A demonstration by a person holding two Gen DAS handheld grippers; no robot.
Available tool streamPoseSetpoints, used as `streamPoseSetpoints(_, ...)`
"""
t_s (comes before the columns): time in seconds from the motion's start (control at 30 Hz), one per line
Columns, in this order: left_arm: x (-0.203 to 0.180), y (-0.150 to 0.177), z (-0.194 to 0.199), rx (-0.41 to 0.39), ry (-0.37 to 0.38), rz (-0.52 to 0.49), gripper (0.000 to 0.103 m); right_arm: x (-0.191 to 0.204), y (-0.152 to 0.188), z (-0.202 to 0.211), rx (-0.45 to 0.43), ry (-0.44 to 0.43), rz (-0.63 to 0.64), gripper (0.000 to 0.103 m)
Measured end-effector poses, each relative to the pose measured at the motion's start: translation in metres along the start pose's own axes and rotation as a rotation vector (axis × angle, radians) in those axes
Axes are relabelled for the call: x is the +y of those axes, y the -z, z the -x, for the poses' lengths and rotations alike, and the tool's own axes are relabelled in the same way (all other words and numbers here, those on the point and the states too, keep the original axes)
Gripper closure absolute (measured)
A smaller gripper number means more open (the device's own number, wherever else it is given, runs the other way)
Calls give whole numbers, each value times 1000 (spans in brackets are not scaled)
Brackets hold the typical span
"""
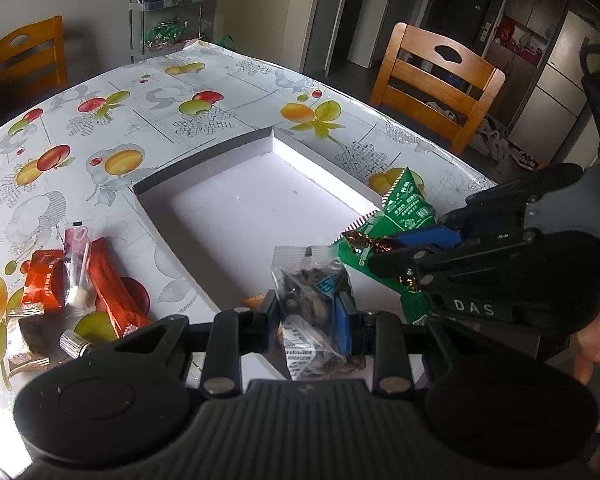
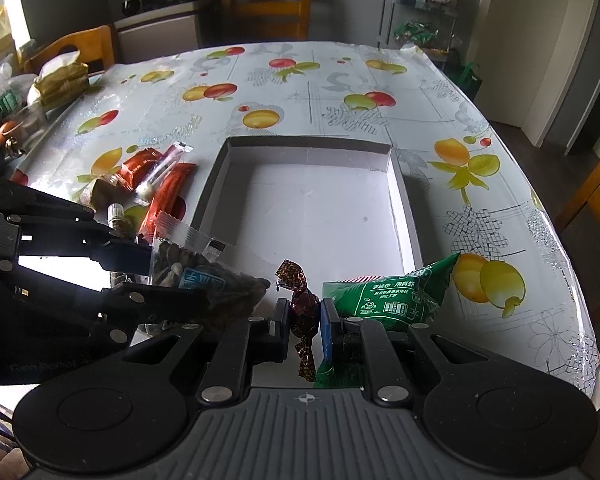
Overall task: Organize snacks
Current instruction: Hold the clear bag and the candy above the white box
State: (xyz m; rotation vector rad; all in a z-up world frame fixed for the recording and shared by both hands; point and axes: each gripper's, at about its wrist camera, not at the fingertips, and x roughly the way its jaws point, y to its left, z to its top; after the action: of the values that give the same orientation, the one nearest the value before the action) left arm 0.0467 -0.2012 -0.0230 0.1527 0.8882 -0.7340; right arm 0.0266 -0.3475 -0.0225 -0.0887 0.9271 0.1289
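Candy (image 2: 305, 312) stands upright, twisted ends vertical, in right tool (image 2: 305, 322).

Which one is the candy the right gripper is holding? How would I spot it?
Find the white box on the fruit-print table. At its near edge, the right gripper pinches a small candy. Unlike the green packet beside it, it is dark brown with twisted ends.
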Motion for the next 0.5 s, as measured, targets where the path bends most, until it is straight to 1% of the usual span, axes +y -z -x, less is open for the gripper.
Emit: streamPoseSetpoints(0.5,-3,-2,-7,3,-7,-10,77,1,-1,-5,9,-9,3,85)
